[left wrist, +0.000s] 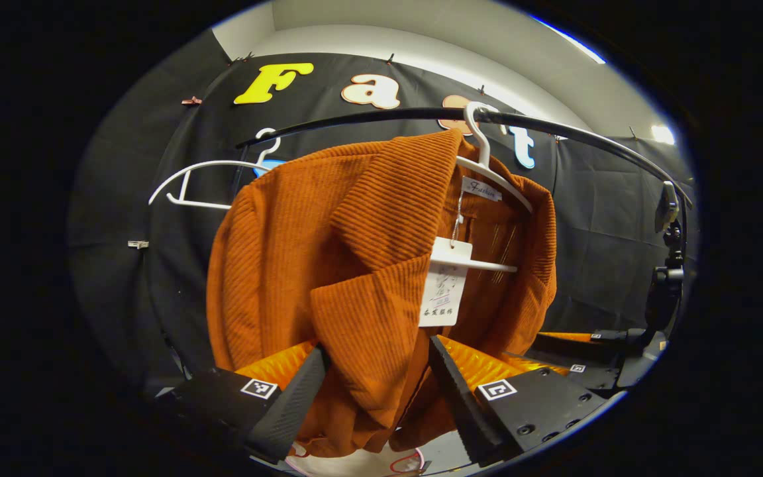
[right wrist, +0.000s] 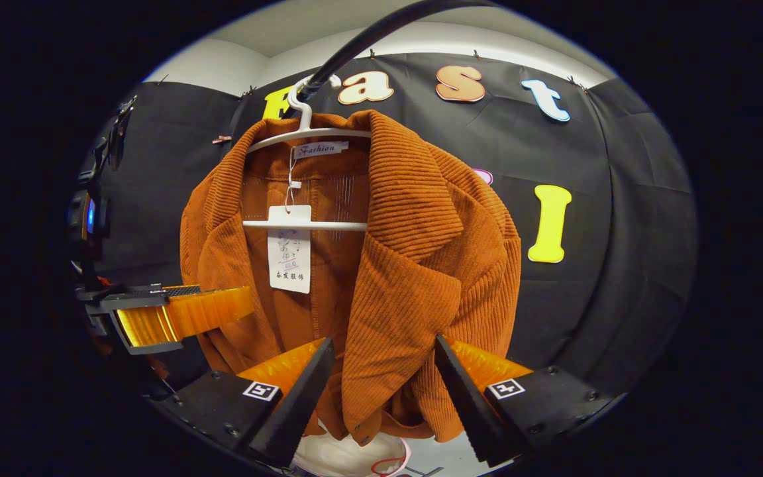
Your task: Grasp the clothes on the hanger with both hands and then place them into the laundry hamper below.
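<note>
Black cloth behind ribbed orange jacket [right wrist: 414, 265]

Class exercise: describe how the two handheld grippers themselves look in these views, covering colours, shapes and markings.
Each gripper has two black wedge-shaped fingers with ribbed inner faces, backed by translucent orange ribbed pieces. The left gripper and the right gripper both have black finger mounts with visible screws and a small square black-and-white marker on each. Seen from the side in the right gripper view, the left gripper shows long orange fingers on a black body.
</note>
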`<action>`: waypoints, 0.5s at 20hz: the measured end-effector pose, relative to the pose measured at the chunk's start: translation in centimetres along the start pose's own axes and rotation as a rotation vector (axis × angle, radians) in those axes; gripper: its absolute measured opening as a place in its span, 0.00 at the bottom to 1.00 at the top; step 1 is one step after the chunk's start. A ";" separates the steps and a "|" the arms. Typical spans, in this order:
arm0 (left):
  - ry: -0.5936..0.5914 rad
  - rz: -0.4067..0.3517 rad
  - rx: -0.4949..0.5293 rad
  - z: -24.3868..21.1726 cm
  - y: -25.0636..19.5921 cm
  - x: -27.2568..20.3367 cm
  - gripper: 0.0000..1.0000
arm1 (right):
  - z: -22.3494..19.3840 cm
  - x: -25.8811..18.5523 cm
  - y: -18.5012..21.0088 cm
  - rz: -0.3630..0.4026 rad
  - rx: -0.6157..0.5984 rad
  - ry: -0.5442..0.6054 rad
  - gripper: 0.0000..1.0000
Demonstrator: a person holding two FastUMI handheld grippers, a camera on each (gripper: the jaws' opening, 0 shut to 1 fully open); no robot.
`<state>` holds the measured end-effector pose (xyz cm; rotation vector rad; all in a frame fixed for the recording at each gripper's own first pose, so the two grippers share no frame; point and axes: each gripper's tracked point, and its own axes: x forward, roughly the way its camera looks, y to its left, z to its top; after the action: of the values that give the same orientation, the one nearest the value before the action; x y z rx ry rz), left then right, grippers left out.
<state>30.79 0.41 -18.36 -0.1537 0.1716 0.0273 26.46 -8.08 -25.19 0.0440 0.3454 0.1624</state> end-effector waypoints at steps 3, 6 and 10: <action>-0.002 0.033 0.007 -0.3 0.0 1.3 0.94 | 1.2 1.6 -0.8 -0.010 0.004 -0.034 0.98; -0.027 0.093 0.008 0.3 1.0 1.9 0.94 | 1.2 3.4 -2.3 -0.036 0.006 -0.037 0.98; -0.023 0.121 0.012 0.5 1.9 3.3 0.79 | 2.1 5.2 -5.5 -0.063 0.031 -0.048 0.75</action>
<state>34.06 2.43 -18.76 -0.1306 0.1583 0.1482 32.83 -12.67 -25.32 0.0675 0.3008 0.0936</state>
